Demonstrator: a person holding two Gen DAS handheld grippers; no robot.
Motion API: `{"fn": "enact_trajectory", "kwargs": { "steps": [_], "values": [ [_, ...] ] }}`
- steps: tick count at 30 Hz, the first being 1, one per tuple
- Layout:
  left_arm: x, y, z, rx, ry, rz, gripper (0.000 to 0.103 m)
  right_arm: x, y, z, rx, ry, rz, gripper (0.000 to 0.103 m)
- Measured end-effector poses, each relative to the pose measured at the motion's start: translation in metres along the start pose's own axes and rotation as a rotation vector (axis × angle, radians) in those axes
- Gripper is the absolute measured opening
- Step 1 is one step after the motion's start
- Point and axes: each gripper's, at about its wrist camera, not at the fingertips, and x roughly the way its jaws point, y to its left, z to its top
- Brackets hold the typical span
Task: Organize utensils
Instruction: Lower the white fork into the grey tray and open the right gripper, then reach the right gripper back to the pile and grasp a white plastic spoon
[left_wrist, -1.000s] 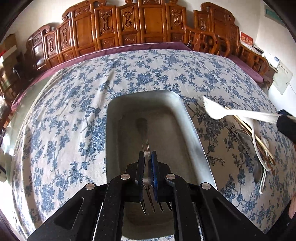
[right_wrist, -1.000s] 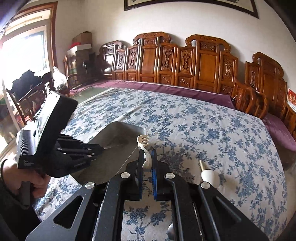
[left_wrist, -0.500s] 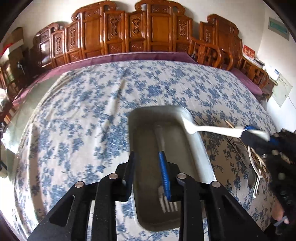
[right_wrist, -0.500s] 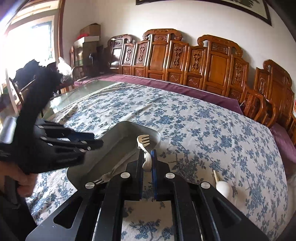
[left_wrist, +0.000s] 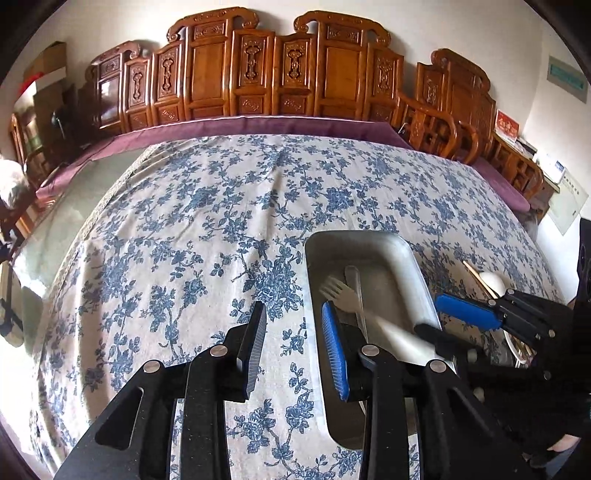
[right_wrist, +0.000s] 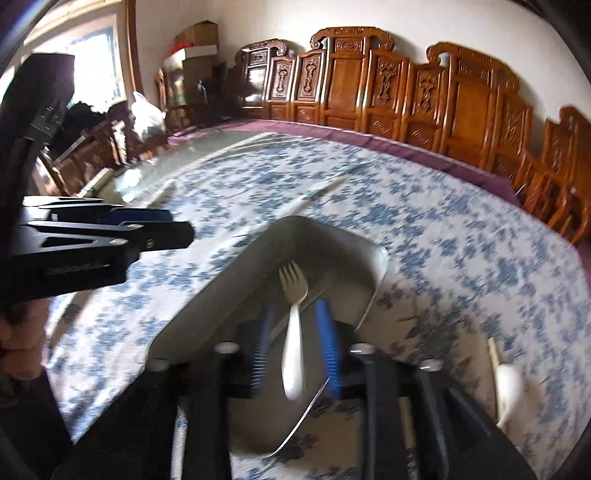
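Over the flowered tablecloth, seen from my left wrist, my left claw hangs with its jaws parted and nothing between them; the cloth shows through the gap. The grey tray sits just beside it toward the right, and its right-hand finger overlaps the tray's near-left rim. Inside the tray lie a white plastic fork, tines toward the far end, and a metal fork crossing under it. My right claw reaches in over the tray's right rim. Beyond that rim, near the table's right edge, a white spoon and chopsticks wait with other pieces I cannot make out.

From my right wrist the picture is blurred, yet the right claw is plainly opening: both blue pads stand clear of the white fork's handle, which lies between them, the tines pointing into the tray. The left claw shows at the left, above the cloth, beside the tray. The white spoon lies to the right, outside the tray.

I judge this the release step: both forks are in the tray. Next, each claw should back clear of the rim, then go to the pile near the right edge, lining its jaws across a single handle.
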Motion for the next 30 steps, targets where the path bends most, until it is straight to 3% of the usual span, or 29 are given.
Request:
{"fn": "enact_trajectory", "kwargs": {
  "steps": [7, 10, 16, 20, 24, 30],
  "values": [
    [-0.007, -0.01, -0.001, 0.021, -0.013, -0.02, 0.037, -0.042, -0.015, -0.019, 0.047, -0.021, -0.002, 0.04],
    [-0.01, -0.019, -0.003, 0.036, -0.019, -0.032, 0.046, -0.065, -0.036, -0.033, 0.077, -0.027, -0.049, 0.04],
    [-0.014, -0.06, -0.011, 0.116, -0.025, -0.068, 0.049, -0.114, -0.09, -0.071, 0.134, 0.01, -0.206, 0.04],
    [-0.018, -0.091, -0.017, 0.172, -0.03, -0.097, 0.056, -0.135, -0.12, -0.094, 0.203, 0.026, -0.256, 0.036],
    [-0.019, -0.118, -0.025, 0.203, -0.037, -0.112, 0.059, -0.142, -0.137, -0.11, 0.258, 0.012, -0.272, 0.035],
    [-0.013, -0.145, -0.038, 0.235, -0.025, -0.121, 0.06, -0.113, -0.145, -0.115, 0.286, 0.04, -0.228, 0.027]
  ]
}}
